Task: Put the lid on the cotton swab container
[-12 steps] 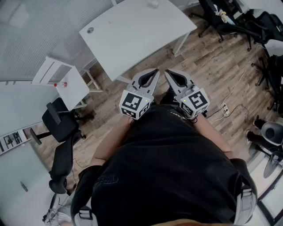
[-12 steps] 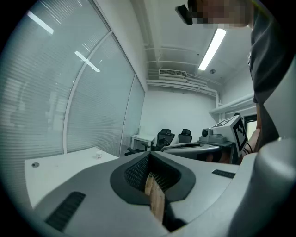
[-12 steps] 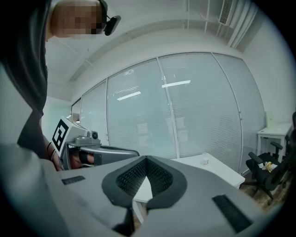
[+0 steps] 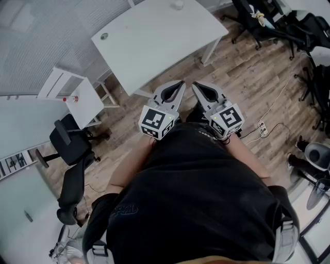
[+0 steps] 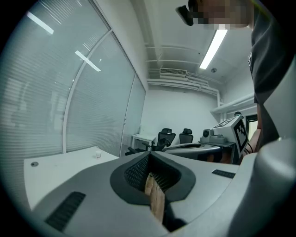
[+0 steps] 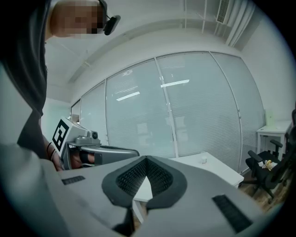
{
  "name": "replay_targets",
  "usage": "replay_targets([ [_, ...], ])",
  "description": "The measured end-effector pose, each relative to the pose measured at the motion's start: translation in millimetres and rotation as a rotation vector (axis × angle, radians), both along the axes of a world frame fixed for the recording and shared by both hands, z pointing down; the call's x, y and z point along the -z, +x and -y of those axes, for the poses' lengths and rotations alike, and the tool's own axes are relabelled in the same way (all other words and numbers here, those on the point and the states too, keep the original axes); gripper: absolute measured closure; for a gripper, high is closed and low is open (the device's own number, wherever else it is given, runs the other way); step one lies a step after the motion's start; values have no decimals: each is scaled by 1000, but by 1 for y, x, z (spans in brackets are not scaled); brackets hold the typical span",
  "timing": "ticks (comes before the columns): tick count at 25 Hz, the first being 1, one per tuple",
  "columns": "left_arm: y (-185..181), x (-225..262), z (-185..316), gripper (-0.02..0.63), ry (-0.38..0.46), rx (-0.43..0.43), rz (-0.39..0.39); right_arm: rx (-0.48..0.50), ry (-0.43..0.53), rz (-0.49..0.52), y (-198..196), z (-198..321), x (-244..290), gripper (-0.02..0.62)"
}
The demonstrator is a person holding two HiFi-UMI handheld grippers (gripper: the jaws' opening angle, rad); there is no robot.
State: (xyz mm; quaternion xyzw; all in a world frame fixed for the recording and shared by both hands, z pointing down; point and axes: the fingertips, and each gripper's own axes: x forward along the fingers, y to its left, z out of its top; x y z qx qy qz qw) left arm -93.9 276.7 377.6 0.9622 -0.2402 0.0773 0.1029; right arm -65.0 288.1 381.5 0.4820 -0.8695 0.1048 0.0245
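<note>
You hold both grippers close in front of your body, side by side, pointing fwd toward the white tabletop [image 4: 154,36]. Your left gripper [image 4: 178,86] has its fingers [image 5: 88,185] closed together w/ nothing held. Through the small opening behind the tips only the wood floor [image 4: 242,77] shows. Your right gripper [image 4: 197,87] is the same: fingers [image 6: 208,185] pressed together, empty. The two grippers are near each other but apart, and both hang above the floor, just before the near edge of the tabletop.

The task's thing is well apart from you. A small white object [image 4: 178,4] stands near the far edge of the tabletop, prob. the cotton swab container, but it is too small to tell if a lid is on it. A small round thing [image 4: 104,36] lies near the left corner of the tabletop, far from that object. Left of the tabletop stands a small white side table [image 4: 85,105] w/ a small red and white item [image 4: 69,98] on it. A black office chair [image 4: 69,142] is just beside it.
</note>
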Motion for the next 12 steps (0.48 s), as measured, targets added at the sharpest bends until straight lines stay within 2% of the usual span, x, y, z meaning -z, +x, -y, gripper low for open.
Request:
replay_targets([
  [7,26,-2,17,591,5,-2,1,16,19,9,24,16,2,572],
  [12,65,-2,43,591,20,7,3,34,12,12,60,38,-2,572],
])
